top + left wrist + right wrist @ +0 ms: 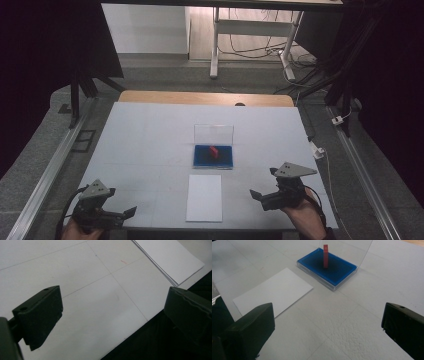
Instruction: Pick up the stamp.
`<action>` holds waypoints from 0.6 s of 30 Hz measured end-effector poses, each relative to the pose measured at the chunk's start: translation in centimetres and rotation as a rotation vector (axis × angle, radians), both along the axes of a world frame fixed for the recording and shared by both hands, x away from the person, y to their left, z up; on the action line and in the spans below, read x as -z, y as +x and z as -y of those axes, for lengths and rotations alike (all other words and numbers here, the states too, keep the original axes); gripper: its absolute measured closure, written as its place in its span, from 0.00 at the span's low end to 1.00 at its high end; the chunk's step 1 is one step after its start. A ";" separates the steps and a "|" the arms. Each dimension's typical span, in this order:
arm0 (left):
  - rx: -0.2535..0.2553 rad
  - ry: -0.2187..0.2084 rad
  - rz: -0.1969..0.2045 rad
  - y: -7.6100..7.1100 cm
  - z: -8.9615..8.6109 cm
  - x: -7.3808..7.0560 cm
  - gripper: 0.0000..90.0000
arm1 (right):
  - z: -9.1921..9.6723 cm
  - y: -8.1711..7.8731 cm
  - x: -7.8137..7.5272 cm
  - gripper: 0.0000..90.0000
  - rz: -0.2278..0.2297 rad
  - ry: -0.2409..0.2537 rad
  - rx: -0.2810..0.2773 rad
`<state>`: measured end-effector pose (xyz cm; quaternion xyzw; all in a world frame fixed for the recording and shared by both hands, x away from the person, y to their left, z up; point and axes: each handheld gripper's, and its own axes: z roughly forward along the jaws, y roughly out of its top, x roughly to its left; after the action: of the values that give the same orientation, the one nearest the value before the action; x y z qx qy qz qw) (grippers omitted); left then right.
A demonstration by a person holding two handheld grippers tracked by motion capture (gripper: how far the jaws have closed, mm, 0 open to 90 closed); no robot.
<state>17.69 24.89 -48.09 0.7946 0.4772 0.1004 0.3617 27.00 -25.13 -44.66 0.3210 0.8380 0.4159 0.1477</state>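
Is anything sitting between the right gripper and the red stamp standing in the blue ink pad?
Nothing visible blocks it. The right gripper, jaws wide open, faces bare table up to the blue ink pad, where the red stamp stands upright. The white paper lies flat, off to one side.

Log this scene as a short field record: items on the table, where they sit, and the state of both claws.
surface: white table
ink pad: blue tray in a clear case, lid standing open at the far side
stamp: red stamp standing upright on the blue tray
paper: white sheet lying flat, on the near side of the tray, apart from it
left claw: open, holds nothing, near the table's front left edge
right claw: open, holds nothing, right of the sheet, aimed toward tray and sheet
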 end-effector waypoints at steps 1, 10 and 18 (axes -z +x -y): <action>0.000 0.000 0.000 0.0 0.0 0.0 0.03 | -0.2 0.2 0.0 0.00 -0.001 0.000 -0.003; -0.004 0.003 -0.004 0.1 0.0 0.0 0.03 | -1.2 1.4 0.2 0.00 -0.012 -0.006 -0.017; -0.008 0.003 -0.007 0.1 0.0 0.0 0.02 | -2.2 2.6 0.3 0.00 -0.011 0.018 -0.031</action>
<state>17.79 24.89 -48.11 0.7934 0.4816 0.0999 0.3586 29.61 -22.95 -44.94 0.3115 0.8398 0.4241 0.1338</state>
